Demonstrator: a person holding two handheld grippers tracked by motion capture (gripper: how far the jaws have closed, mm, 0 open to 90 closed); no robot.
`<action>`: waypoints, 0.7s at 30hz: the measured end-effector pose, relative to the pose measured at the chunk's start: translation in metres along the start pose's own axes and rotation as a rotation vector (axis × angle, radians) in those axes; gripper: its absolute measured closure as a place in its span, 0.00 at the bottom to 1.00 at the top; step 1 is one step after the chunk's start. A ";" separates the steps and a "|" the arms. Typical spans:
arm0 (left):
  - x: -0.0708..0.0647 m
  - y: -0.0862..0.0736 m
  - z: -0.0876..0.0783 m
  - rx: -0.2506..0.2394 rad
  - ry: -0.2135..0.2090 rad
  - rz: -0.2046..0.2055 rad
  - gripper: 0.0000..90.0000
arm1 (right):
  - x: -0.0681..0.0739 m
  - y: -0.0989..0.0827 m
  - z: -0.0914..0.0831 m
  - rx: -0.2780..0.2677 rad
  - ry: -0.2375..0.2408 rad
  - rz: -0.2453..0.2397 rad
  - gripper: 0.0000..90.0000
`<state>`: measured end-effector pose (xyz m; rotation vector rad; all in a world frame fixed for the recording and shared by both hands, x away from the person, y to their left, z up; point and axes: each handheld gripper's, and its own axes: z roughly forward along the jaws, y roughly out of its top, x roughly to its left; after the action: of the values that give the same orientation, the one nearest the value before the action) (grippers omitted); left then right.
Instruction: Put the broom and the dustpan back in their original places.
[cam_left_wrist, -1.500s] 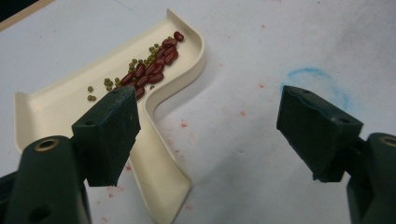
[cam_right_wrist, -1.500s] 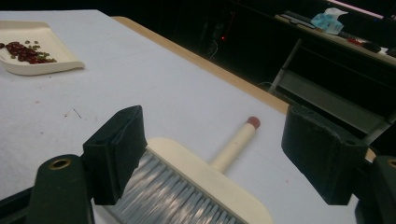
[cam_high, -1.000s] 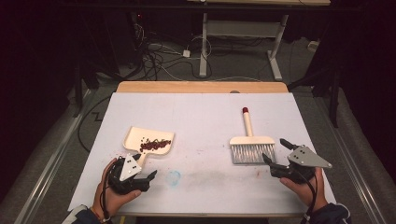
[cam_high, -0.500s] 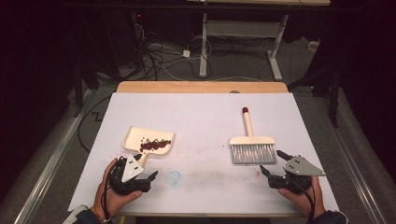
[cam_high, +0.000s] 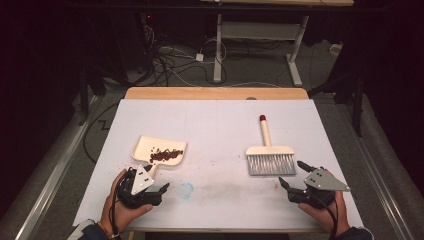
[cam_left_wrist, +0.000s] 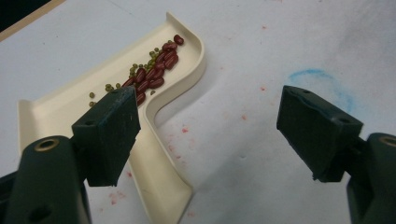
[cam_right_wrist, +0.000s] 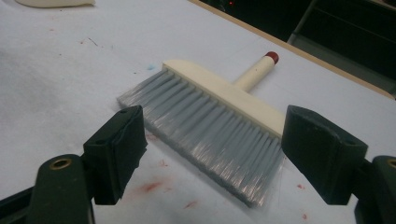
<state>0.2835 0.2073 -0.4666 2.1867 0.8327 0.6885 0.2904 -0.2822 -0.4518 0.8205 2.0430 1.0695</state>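
Two grippers (cam_high: 161, 189) (cam_high: 289, 183), jaws wide, holding nothing. Dustpan (cam_high: 150, 148) of beans (cam_high: 166, 154) just ahead of left one; brush (cam_high: 270, 158) right of dustpan, likely set down after sweeping.

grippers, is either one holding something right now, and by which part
Nothing is held. The left gripper is open over the cream plastic dustpan's handle; the right gripper is open before the grey-bristled brush.
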 end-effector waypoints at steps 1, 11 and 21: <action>0.000 0.000 0.000 0.000 0.000 0.000 0.23 | 0.000 0.000 0.000 -0.002 -0.001 -0.001 0.25; 0.000 0.000 0.000 0.000 0.002 -0.001 0.23 | 0.001 0.001 0.000 0.002 0.000 -0.005 0.25; 0.000 0.000 0.001 -0.003 0.001 0.000 0.23 | 0.000 0.001 0.000 -0.003 0.014 0.008 0.25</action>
<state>0.2840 0.2065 -0.4668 2.1841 0.8312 0.6903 0.2902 -0.2817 -0.4509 0.8227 2.0505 1.0853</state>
